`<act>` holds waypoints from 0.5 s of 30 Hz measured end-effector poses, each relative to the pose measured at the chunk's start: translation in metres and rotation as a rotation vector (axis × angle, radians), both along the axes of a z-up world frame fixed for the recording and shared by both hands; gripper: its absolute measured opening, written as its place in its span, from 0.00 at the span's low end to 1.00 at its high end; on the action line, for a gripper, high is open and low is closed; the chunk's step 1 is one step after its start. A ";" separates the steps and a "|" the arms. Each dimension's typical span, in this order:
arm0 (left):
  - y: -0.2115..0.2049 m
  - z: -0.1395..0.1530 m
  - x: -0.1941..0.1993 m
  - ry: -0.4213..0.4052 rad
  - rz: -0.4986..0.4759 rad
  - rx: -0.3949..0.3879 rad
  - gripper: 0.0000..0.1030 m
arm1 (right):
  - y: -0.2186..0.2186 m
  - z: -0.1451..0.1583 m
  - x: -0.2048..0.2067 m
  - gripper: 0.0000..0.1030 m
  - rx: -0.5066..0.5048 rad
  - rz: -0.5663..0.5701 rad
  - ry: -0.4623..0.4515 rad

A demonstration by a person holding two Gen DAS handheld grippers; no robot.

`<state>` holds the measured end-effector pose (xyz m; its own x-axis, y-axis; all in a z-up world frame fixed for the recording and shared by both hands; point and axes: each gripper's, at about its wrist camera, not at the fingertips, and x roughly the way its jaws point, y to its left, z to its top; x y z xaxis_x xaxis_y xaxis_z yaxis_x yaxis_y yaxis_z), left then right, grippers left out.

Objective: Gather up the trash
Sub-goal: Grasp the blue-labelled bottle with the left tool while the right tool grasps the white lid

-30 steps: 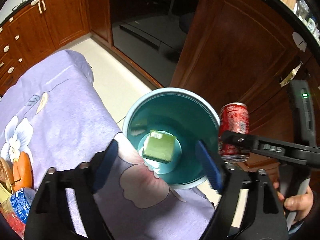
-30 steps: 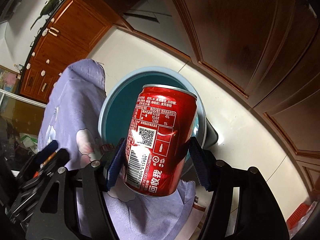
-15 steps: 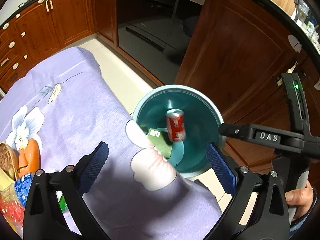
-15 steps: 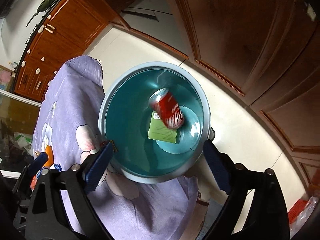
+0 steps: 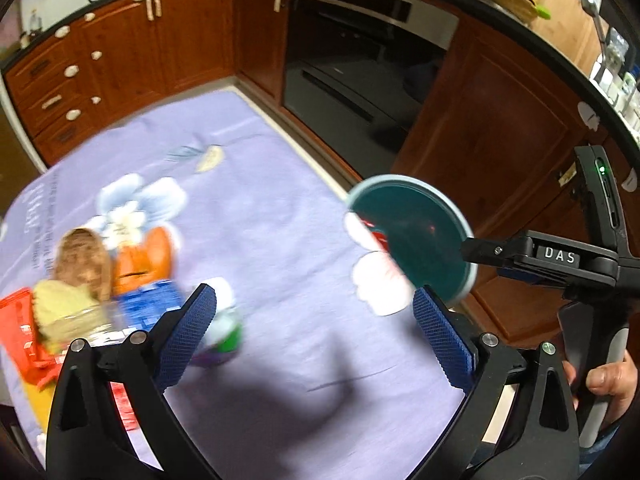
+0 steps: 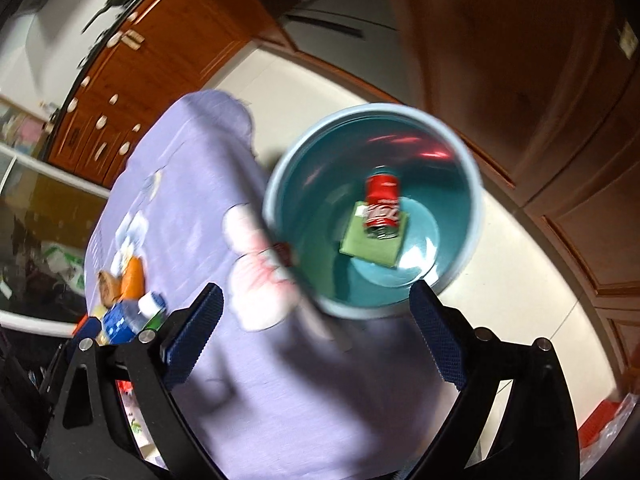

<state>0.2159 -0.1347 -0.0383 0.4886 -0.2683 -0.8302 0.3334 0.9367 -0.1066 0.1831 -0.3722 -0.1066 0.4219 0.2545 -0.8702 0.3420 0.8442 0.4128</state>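
Red can (image 6: 383,205): lies on its side at the bottom of the bin, on top of the green carton (image 6: 374,240).
Teal bin (image 6: 460,264): stands on the floor, touching the edge of the purple-clothed table (image 5: 280,208).
Right gripper (image 6: 316,332): above the table edge beside the bin; jaws opening, nothing between them.
Left gripper (image 5: 316,336): released, jaws wide, nothing between them, over the cloth.
Remaining trash: bottle with white cap (image 6: 138,314), wrappers and packets (image 5: 60,312) piled at the table's far end; blur hides detail.
Step in hand: reach back to the pile for the next item.
Technique: take one item per gripper, centre the pads on its body, clench before lifting.
Caution: release only once above the bin's rim.
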 end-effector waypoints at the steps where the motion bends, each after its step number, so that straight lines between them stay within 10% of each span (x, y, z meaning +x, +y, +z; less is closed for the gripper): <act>1: 0.011 0.003 -0.002 -0.010 0.013 0.008 0.96 | 0.007 0.002 0.000 0.87 -0.004 0.010 -0.003; 15: 0.114 0.005 0.007 -0.049 0.028 0.144 0.96 | 0.095 0.006 0.006 0.87 -0.035 0.138 0.026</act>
